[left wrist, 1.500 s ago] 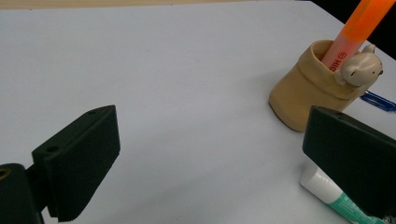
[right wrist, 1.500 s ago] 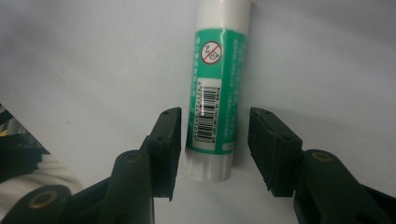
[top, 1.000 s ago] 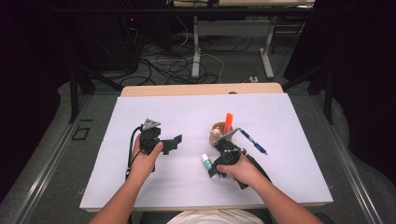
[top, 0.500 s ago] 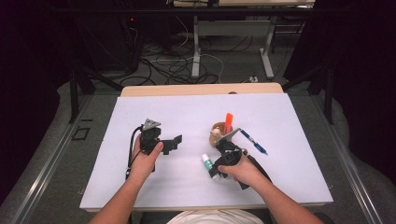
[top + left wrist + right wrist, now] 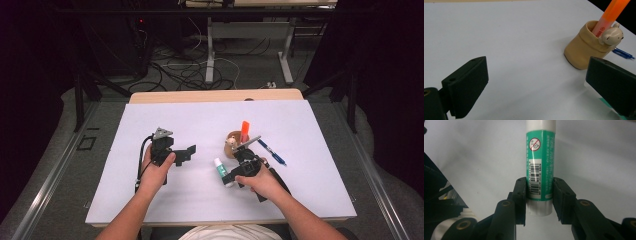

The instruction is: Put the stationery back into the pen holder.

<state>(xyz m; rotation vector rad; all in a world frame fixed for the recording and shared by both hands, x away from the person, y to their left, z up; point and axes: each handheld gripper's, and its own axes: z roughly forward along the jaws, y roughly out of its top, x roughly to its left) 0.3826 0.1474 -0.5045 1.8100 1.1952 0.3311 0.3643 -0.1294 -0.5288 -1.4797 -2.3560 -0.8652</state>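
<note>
My right gripper (image 5: 539, 195) is nearest to me, its two black jaws pressed against the sides of a glue stick (image 5: 540, 165) near its lower end, so the green-and-white tube with its barcode label stands out straight ahead between them. In the high view the same glue stick (image 5: 220, 170) lies low over the white table (image 5: 200, 200), just left of my right hand (image 5: 262, 182), with its white cap pointing away from me. My left gripper (image 5: 187, 154) sits well apart to the left, held in my left hand (image 5: 155, 172) just above the table; its jaws stand wide apart with nothing between them, as the left gripper view shows. Farther out, just beyond the right gripper, stands a small tan pen holder (image 5: 586, 47) with a little bear figure (image 5: 612, 36) on its rim. An orange highlighter (image 5: 607, 17) leans in it, tilted to one side. A blue pen (image 5: 271, 152) lies flat on the table just to the right of the holder, apart from it.
</note>
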